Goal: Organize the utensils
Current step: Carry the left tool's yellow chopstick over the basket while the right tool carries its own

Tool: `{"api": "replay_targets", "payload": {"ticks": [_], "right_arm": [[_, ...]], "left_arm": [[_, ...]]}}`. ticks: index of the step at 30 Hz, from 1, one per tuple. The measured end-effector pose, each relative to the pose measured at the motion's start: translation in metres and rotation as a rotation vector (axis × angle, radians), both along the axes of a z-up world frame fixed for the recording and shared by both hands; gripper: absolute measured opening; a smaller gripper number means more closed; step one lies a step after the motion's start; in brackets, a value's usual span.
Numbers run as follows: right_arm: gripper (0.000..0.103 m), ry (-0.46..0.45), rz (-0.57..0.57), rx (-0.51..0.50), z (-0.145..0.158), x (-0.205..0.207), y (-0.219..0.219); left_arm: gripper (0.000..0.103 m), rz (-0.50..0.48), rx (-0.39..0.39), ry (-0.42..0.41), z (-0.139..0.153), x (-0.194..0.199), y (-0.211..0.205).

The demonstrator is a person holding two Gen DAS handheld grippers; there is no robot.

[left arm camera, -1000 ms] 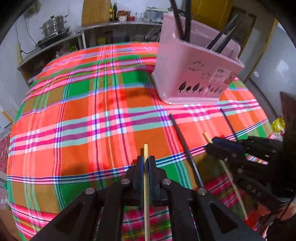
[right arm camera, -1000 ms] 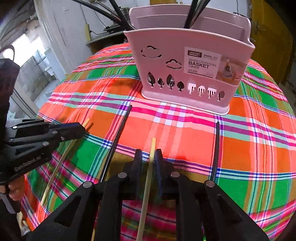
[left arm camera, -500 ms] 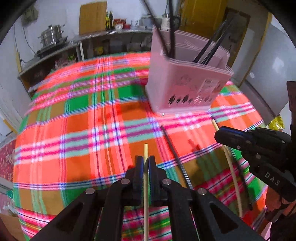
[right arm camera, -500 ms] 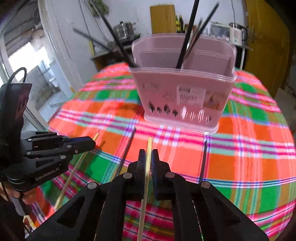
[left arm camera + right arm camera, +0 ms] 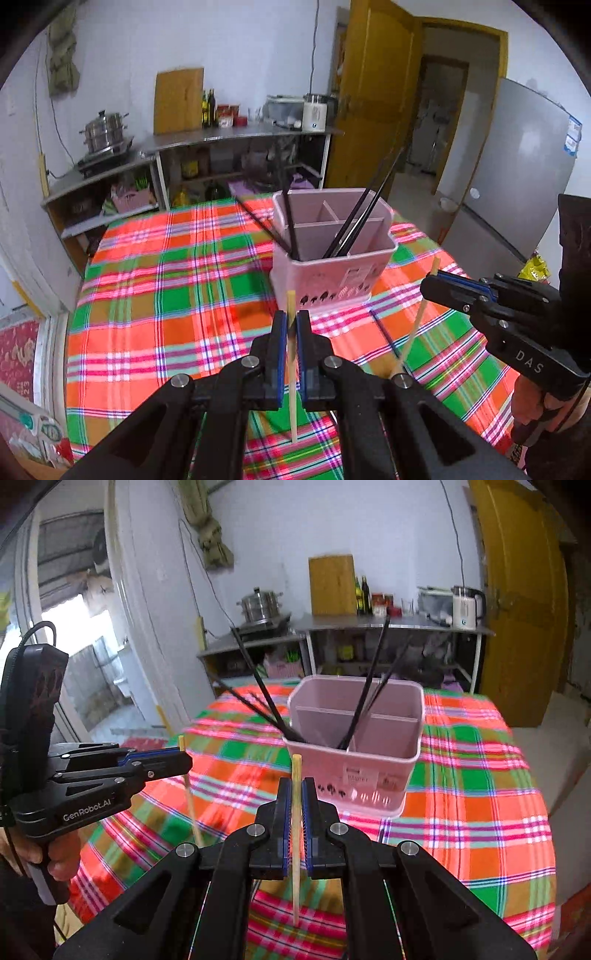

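A pink divided utensil basket (image 5: 332, 273) stands on the plaid tablecloth and holds several black chopsticks (image 5: 354, 221); it also shows in the right wrist view (image 5: 369, 760). My left gripper (image 5: 291, 325) is shut on a pale wooden chopstick (image 5: 291, 398), held upright above the table in front of the basket. My right gripper (image 5: 296, 794) is shut on another pale wooden chopstick (image 5: 295, 878), also lifted. Each gripper shows in the other's view, the right (image 5: 428, 284) and the left (image 5: 184, 762), each with its chopstick (image 5: 417, 325) (image 5: 192, 805).
A black chopstick (image 5: 384, 332) lies on the cloth (image 5: 166, 314) to the right of the basket's front. The round table's edge (image 5: 546, 849) curves at right. Behind stand steel shelves with a pot (image 5: 105, 129), a kettle (image 5: 465, 607) and a yellow door (image 5: 373, 110).
Both grippers have risen well above the table with their wooden chopsticks, so the views now look down into the basket from higher up and farther back.
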State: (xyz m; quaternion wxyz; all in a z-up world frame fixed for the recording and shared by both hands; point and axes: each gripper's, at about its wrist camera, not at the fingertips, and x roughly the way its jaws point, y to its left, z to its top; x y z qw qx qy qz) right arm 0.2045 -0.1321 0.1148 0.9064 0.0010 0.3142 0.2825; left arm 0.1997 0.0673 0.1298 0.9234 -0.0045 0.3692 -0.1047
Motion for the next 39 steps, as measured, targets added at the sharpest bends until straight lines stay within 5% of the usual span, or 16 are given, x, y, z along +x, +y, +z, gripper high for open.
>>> {"api": "replay_targets", "payload": {"ticks": [20,39], "right_arm": [[0.005,-0.049,-0.019,0.023,0.015,-0.012,-0.012],[0.005,-0.212,-0.148,0.217,0.083,0.043,-0.036]], "left_arm": [[0.005,-0.009,-0.016,-0.027,0.020,-0.008,-0.002],[0.005,-0.016,-0.148,-0.223,0.099,0.052,-0.004]]}}
